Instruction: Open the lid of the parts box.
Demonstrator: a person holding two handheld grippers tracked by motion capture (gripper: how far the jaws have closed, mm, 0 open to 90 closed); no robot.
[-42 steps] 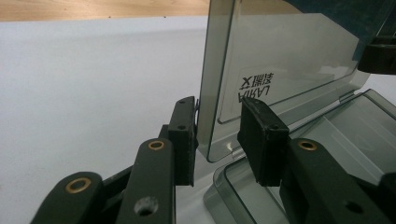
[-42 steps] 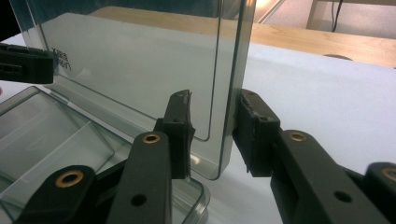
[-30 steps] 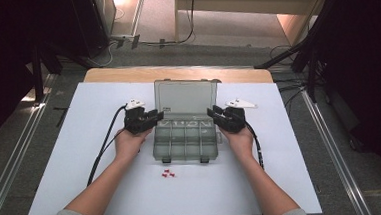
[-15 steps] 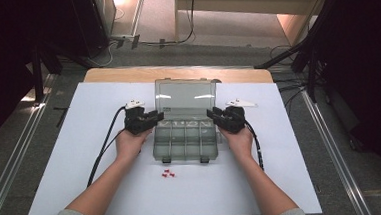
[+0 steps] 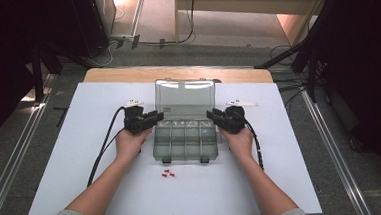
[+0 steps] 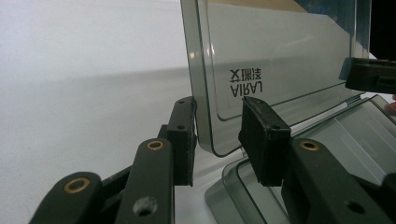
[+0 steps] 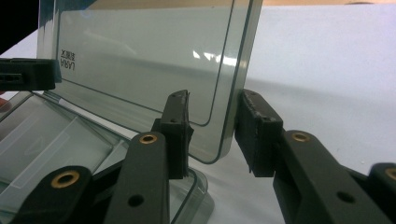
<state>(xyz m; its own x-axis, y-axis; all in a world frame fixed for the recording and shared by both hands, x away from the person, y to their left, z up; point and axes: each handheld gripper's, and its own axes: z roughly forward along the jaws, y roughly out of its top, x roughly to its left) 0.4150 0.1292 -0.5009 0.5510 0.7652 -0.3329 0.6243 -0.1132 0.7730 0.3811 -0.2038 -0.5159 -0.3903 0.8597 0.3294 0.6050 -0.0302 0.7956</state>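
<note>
A grey see-through plastic compartment box [image 5: 184, 138] sits on the white table cover [image 5: 83, 194] with its smoky clear hinged lid [image 5: 186, 100] standing upright at the back, and the person has a gripper at each lower corner of that lid.

The left gripper [image 5: 155, 115] straddles the lid's left edge. In the left gripper view, the lid's rounded corner [image 6: 210, 140] sits between the two black padded fingers [image 6: 261, 140]: one pad lies right against the lid's outer edge, the other stands a little off its face with a gap showing, so the jaws are part open and not clamped.

The right gripper [image 5: 213, 114] mirrors it at the lid's right edge. In the right gripper view, the lid's corner [image 7: 219, 149] hangs between its fingers [image 7: 257, 135], with daylight on both sides of the plastic; part open too, gripping nothing.

Nearer the person than either set of fingers, a few small red pieces [image 5: 169, 173] lie on the cover, just in front of the box.
</note>
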